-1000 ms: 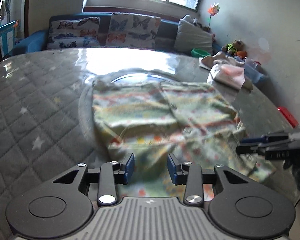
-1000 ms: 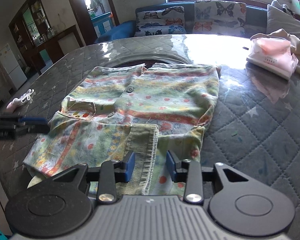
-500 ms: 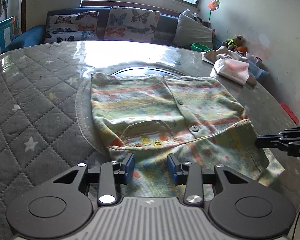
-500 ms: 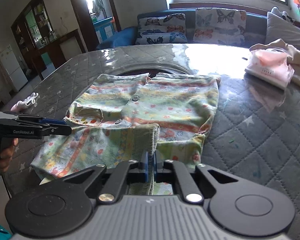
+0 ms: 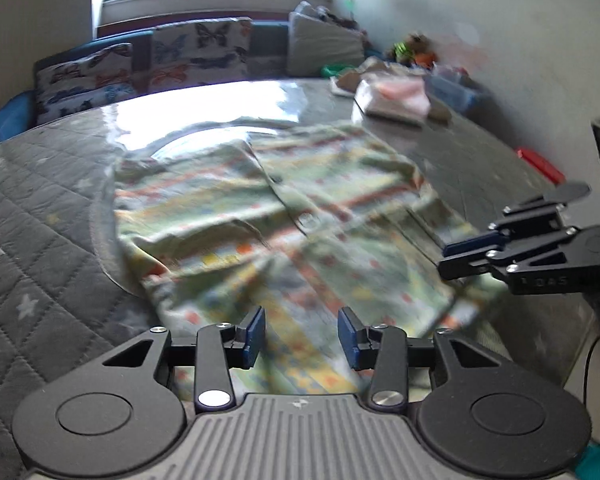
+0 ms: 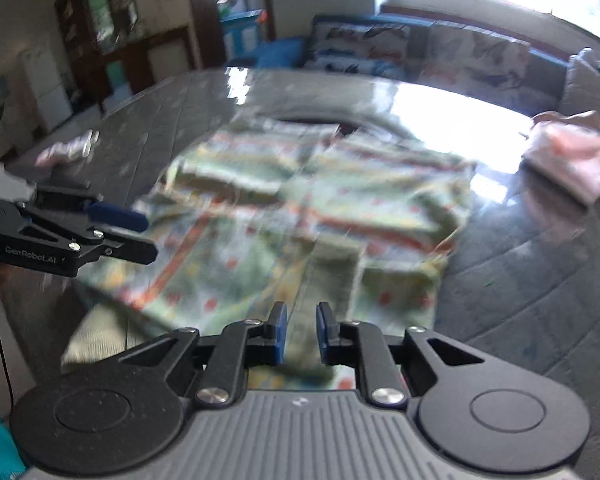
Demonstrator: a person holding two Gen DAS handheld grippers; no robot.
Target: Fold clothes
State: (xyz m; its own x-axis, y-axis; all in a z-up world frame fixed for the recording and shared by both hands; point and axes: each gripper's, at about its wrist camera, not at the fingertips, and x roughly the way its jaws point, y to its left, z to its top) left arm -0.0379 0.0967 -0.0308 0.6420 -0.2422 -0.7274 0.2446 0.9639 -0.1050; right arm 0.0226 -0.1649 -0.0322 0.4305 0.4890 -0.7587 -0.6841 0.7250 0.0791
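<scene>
A green and yellow flowered shirt (image 5: 280, 216) with buttons lies spread on the grey quilted table cover (image 5: 40, 240), its near edge folded over. Both views are blurred by motion. My left gripper (image 5: 302, 336) is open above the shirt's near hem, with nothing between its pads. My right gripper (image 6: 300, 334) hovers over the near edge of the shirt (image 6: 320, 216), its blue pads a narrow gap apart; cloth shows below the gap. In the left wrist view the right gripper (image 5: 472, 256) hangs over the shirt's right corner. The left gripper (image 6: 116, 232) is over the left side.
A folded pink garment pile (image 5: 392, 96) (image 6: 568, 152) sits at the far right of the table. A small pink item (image 6: 68, 152) lies at the far left. A sofa with butterfly cushions (image 5: 160, 64) stands behind. A red object (image 5: 540, 164) lies beyond the right edge.
My right gripper was shut on the folded hem half a second ago and has since opened a narrow gap. Both grippers have shifted over the shirt; the left stays open.
</scene>
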